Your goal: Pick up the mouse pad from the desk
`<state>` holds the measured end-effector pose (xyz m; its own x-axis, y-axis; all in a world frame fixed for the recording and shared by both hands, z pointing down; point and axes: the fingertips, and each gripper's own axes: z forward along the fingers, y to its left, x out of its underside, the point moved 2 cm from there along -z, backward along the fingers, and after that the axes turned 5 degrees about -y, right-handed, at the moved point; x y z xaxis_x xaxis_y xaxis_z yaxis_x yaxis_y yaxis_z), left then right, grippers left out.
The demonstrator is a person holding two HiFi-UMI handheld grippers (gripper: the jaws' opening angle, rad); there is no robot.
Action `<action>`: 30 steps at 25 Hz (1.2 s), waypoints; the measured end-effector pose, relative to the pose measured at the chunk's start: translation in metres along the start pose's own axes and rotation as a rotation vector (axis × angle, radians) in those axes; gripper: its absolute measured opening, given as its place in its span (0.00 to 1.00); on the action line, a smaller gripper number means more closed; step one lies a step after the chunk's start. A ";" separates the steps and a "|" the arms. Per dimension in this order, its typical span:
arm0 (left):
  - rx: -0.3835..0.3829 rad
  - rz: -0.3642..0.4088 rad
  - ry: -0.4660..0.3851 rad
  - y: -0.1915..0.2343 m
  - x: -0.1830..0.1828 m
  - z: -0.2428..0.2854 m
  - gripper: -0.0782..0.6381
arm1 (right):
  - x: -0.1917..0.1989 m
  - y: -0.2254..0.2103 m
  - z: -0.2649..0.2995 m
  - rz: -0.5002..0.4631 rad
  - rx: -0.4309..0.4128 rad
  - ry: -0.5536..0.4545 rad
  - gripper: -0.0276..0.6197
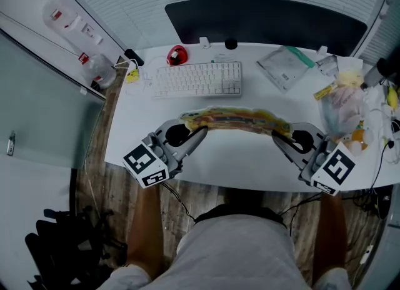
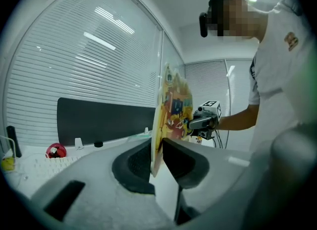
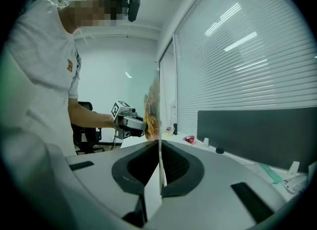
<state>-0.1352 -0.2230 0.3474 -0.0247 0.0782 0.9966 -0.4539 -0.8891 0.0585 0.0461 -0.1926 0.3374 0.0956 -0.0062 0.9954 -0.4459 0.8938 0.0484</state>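
The mouse pad, thin with a colourful yellow and red print, is held on edge above the white desk, stretched between both grippers and bowed slightly away from me. My left gripper is shut on its left end. My right gripper is shut on its right end. In the left gripper view the mouse pad stands upright between the jaws of the left gripper, with the right gripper pinching the far end. In the right gripper view the pad runs edge-on from the right gripper to the left gripper.
A white keyboard and a red mouse lie behind the pad. A plastic bag and a heap of packets and cables crowd the desk's right side. A dark partition closes off the back.
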 end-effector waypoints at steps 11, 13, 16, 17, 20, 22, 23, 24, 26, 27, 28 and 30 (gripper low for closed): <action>-0.085 -0.061 0.027 -0.017 0.011 0.014 0.14 | 0.014 -0.023 0.000 0.063 0.228 0.045 0.07; -0.124 -0.065 0.029 -0.019 0.012 0.017 0.14 | 0.017 -0.024 -0.001 0.083 0.260 0.045 0.07; -0.179 -0.072 0.025 -0.023 0.014 0.020 0.14 | 0.020 -0.026 -0.004 0.095 0.302 0.041 0.07; -0.193 -0.077 0.023 -0.023 0.014 0.021 0.14 | 0.020 -0.026 -0.004 0.095 0.314 0.039 0.07; -0.221 -0.086 0.020 -0.025 0.015 0.023 0.14 | 0.021 -0.025 -0.005 0.084 0.349 0.039 0.07; -0.232 -0.082 0.019 -0.027 0.014 0.025 0.14 | 0.021 -0.026 -0.006 0.079 0.370 0.035 0.07; -0.237 -0.077 0.019 -0.028 0.012 0.026 0.14 | 0.020 -0.027 -0.007 0.078 0.379 0.031 0.07; -0.242 -0.072 0.020 -0.029 0.010 0.027 0.14 | 0.019 -0.027 -0.007 0.078 0.388 0.027 0.07; -0.252 -0.061 0.020 -0.030 0.005 0.028 0.14 | 0.015 -0.029 -0.009 0.073 0.401 0.016 0.07; -0.257 -0.054 0.019 -0.031 0.002 0.029 0.14 | 0.012 -0.029 -0.010 0.070 0.406 0.009 0.07; -0.260 -0.044 0.018 -0.032 -0.002 0.030 0.14 | 0.009 -0.030 -0.011 0.065 0.411 0.002 0.07; -0.264 -0.023 0.013 -0.034 -0.010 0.032 0.14 | 0.003 -0.031 -0.013 0.055 0.422 -0.012 0.07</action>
<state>-0.0914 -0.2083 0.3373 -0.0227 0.1039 0.9943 -0.6711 -0.7388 0.0619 0.0719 -0.2145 0.3374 0.0520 0.0289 0.9982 -0.7752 0.6313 0.0221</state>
